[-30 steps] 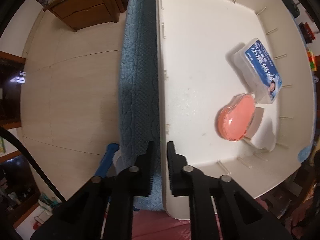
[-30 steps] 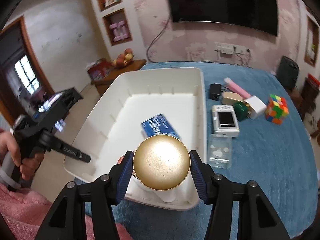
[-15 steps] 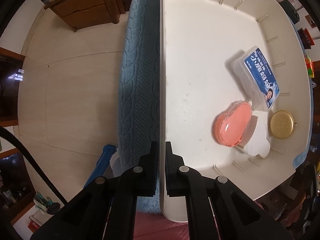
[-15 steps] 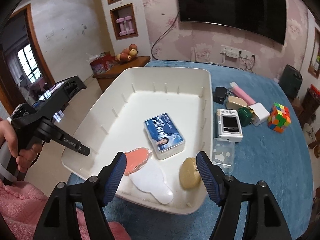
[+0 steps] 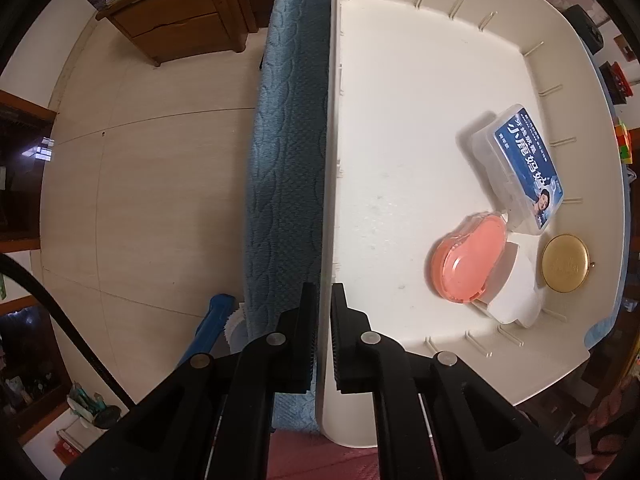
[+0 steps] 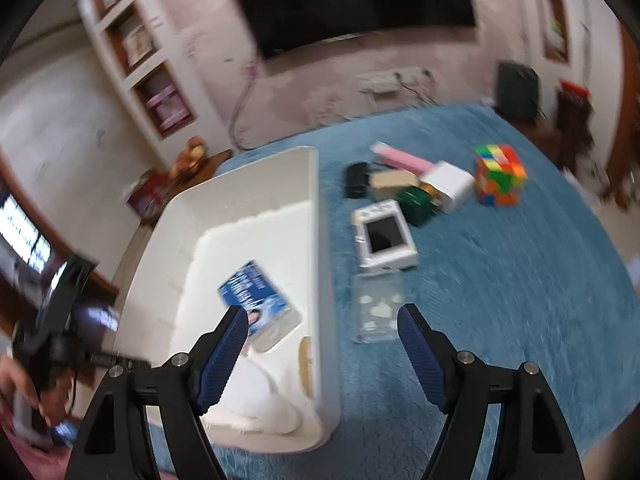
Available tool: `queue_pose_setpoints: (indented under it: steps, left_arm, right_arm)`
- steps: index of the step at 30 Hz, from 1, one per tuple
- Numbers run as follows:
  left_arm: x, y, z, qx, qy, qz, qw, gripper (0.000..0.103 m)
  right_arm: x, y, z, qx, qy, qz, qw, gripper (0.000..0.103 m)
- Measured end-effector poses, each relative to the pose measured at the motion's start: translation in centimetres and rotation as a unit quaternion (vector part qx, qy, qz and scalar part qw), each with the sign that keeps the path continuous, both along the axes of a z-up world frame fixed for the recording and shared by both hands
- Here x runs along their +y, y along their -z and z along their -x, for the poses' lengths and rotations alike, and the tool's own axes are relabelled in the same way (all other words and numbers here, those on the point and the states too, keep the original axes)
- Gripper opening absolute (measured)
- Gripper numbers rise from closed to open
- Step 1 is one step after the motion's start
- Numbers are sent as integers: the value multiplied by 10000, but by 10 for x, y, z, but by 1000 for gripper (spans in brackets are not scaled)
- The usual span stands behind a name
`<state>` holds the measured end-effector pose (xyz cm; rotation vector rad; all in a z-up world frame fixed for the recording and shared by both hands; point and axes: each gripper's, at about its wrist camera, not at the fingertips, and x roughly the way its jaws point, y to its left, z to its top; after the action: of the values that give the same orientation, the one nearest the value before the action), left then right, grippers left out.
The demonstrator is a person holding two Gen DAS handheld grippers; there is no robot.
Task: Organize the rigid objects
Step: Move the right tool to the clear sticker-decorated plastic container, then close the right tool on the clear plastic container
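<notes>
While the left gripper [image 5: 324, 336] pinches the near wall of the white plastic bin [image 5: 400, 120], the right gripper [image 6: 320, 340] hangs over the bin's right rim, jaws opening with nothing between them. Inside the bin, the round gold compact [image 5: 565, 263] lies by the right wall, beside the pink oval case [image 5: 466, 264] and blue-labelled clear box [image 5: 520, 168], well clear of both grippers.

Bare far half of the white bin [image 5: 400, 80]; near end crowded by blue-labelled box [image 5: 524, 168], pink case [image 5: 468, 260], gold compact [image 5: 565, 257]
</notes>
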<state>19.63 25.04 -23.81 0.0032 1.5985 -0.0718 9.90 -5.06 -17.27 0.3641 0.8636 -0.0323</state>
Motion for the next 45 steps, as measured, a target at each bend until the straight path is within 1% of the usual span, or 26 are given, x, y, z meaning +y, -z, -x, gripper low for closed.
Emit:
queue_pose_setpoints:
  steps: [5,13,17,26,28,31,34,38,42,44,45]
  left_arm:
    - [0,1,1,2,-57,-37,10000,8]
    - [-5,1,2,35,-184,-169,9997,9]
    - [-6,1,2,37,-306,-224,9993,11]
    - [-7,2,5,84,-629,-341,9974,13]
    - [-6,2,5,102,-715,-350,9968,14]
    - [-2,4,4,126,-835,-361,9958,14]
    - [1,4,6,138,-924,-366,9950,15]
    - [5,4,6,152,-1027,-367,9939,16]
    - [9,4,6,160,-1100,-352,9932,16]
    - [9,4,6,162,-1099,-345,9932,16]
    - [10,4,6,162,-1098,-344,9932,16]
  right_arm:
    - [-23,16,-4,286,390,-476,9977,79]
    - [-46,41,-19,691,620,-980,9908,79]
    - [-52,52,-28,941,613,-1154,9870,79]
    - [-62,77,-52,1446,407,-1608,9755,79]
    - [-65,82,-58,1547,344,-1682,9729,77]
    - [-66,88,-67,1735,227,-1710,9696,73]
    - [-65,90,-74,1852,96,-1675,9683,72]
    - [-61,89,-83,1947,-136,-1492,9694,72]
    - [-53,86,-91,2025,-345,-1163,9717,63]
    - [-50,86,-95,2036,-432,-1127,9716,61]
    - [-50,86,-96,2035,-484,-1163,9709,57]
